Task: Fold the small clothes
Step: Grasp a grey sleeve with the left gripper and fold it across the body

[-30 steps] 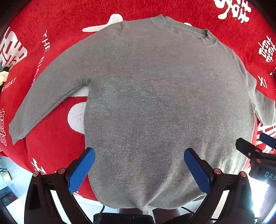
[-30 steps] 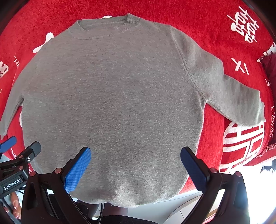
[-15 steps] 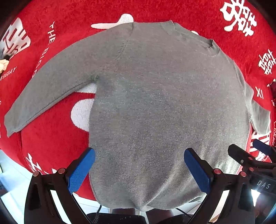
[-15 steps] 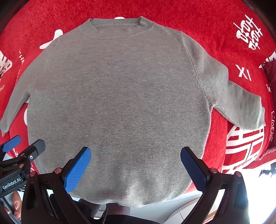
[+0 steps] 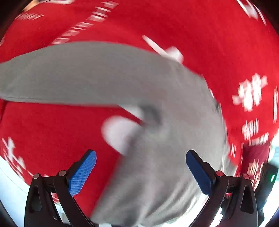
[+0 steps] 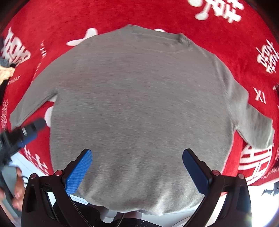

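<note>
A grey long-sleeved sweater (image 6: 139,108) lies spread flat on a red blanket (image 6: 157,14), neckline far, hem near. My right gripper (image 6: 136,167) is open and empty above the hem's middle. In the blurred left wrist view my left gripper (image 5: 140,167) is open and empty over the sweater's left side, near the armpit, with the left sleeve (image 5: 69,73) stretching out to the left. The left gripper also shows in the right wrist view (image 6: 26,132), by the left sleeve's cuff.
The red blanket has white characters and letters (image 6: 15,50). Its near edge hangs over a pale surface (image 6: 258,200). A small beige and dark object (image 6: 5,71) lies at the far left. The sweater's right sleeve (image 6: 252,122) lies out to the right.
My left gripper has swung quickly to the left, toward the left sleeve; its view is now blurred. My right gripper has shifted left, so it is centred over the sweater's body.
</note>
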{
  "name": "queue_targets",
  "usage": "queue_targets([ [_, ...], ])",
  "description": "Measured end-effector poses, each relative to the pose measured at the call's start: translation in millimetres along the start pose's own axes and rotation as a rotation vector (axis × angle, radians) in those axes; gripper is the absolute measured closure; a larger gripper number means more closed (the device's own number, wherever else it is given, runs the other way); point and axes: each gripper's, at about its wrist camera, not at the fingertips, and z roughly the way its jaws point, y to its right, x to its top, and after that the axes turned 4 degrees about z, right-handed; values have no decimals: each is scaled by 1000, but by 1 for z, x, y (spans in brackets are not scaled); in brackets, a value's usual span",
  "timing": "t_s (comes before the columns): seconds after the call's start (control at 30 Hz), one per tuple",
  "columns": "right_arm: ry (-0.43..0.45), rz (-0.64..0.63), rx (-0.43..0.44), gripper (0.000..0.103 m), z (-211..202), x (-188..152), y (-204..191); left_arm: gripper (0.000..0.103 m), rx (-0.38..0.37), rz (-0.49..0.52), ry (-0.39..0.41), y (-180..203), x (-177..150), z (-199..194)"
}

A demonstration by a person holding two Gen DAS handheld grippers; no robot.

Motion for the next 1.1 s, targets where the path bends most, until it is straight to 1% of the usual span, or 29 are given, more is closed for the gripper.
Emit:
queue_targets([
  [0.03,-2,-5,6,0,2,1,-2,0,3,-37,35,-19,7,-7],
  [0.07,-5,-11,12,0,4,1,-8,0,10,-93,85,-47,15,-17],
  [0.1,-5,-17,15,0,5,1,-12,0,15,-124,109,-62,19,-22],
  [0.2,-5,-39,30,0,10,5,-27,0,23,-274,204,-130,30,-40],
  [0.3,-1,-72,44,0,15,6,-44,0,25,-401,269,-191,34,-46],
  [0.33,-1,-82,45,0,17,6,-49,0,20,-423,274,-199,34,-44],
  [0.37,-2,-90,46,0,17,5,-52,0,1,-452,278,-216,35,-42],
  [0.43,-5,-108,50,0,22,5,-63,0,-30,-479,290,-233,37,-38],
  [0.47,-5,-116,50,0,23,5,-67,0,-34,-466,310,-240,39,-39],
  [0.5,-6,-122,51,0,25,5,-70,0,-33,-453,314,-245,42,-39],
  [0.57,-14,-136,52,0,28,5,-79,0,-44,-438,325,-251,47,-40],
  [0.63,-22,-151,58,0,30,5,-88,0,-61,-427,340,-248,51,-40],
  [0.7,-23,-166,62,0,30,5,-95,9,-51,-434,349,-246,51,-41],
  [0.73,-21,-174,66,0,29,6,-99,23,-34,-440,345,-241,54,-37],
  [0.77,-17,-184,70,0,28,6,-105,37,7,-446,337,-240,55,-35],
  [0.8,-14,-190,75,0,26,7,-108,45,36,-445,334,-237,56,-35],
  [0.83,-9,-199,83,0,24,7,-111,67,66,-438,328,-237,57,-34],
  [0.87,-4,-205,88,0,23,8,-114,84,101,-423,314,-237,59,-33],
  [0.93,4,-213,100,0,20,8,-118,95,91,-395,315,-237,60,-33],
  [0.97,6,-214,107,0,19,7,-119,95,83,-381,318,-236,61,-34],
  [1.03,8,-212,120,1,17,5,-116,95,90,-351,337,-229,61,-40],
  [1.1,18,-198,133,1,13,3,-111,95,76,-302,369,-215,62,-50],
])
